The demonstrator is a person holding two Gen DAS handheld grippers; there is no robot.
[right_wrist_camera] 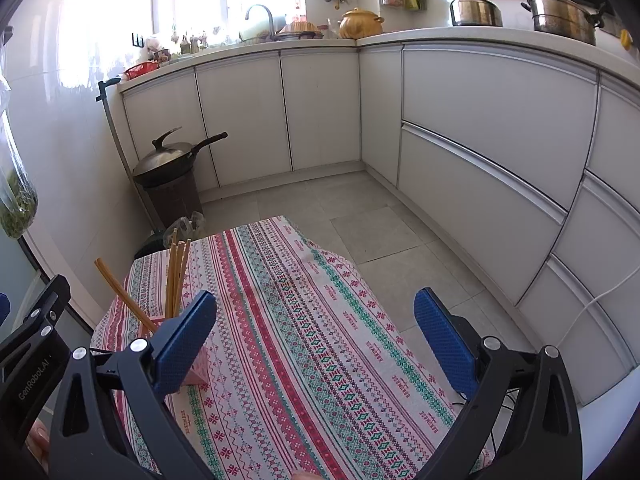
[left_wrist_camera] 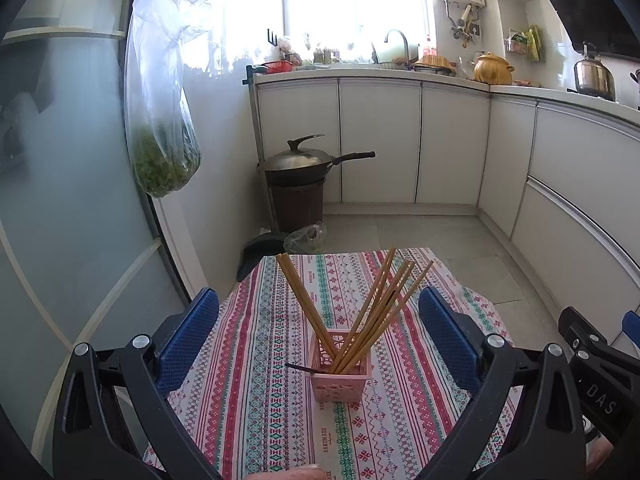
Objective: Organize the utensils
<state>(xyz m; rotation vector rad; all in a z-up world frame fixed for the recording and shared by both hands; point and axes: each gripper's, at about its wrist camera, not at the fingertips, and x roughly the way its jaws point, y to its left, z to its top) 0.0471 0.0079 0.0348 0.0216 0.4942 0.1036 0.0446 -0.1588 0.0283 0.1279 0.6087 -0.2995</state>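
A pink square holder [left_wrist_camera: 339, 380] stands on the patterned tablecloth [left_wrist_camera: 256, 400] and holds several wooden chopsticks [left_wrist_camera: 376, 312] that fan out to both sides. A dark thin utensil [left_wrist_camera: 301, 368] lies across its rim. My left gripper [left_wrist_camera: 319, 316] is open and empty, its blue pads either side of the holder, set back from it. My right gripper [right_wrist_camera: 316, 328] is open and empty over the bare cloth [right_wrist_camera: 312, 340]. In the right wrist view the holder [right_wrist_camera: 198, 372] sits mostly behind the left pad, with the chopsticks [right_wrist_camera: 176, 276] sticking up.
A wok with a lid [left_wrist_camera: 300, 162] sits on a brown bin by the white cabinets [left_wrist_camera: 380, 140]. A plastic bag of greens [left_wrist_camera: 166, 160] hangs at the left. A dustpan [left_wrist_camera: 256, 252] lies beyond the table's far edge. Tiled floor [right_wrist_camera: 360, 224] lies to the right.
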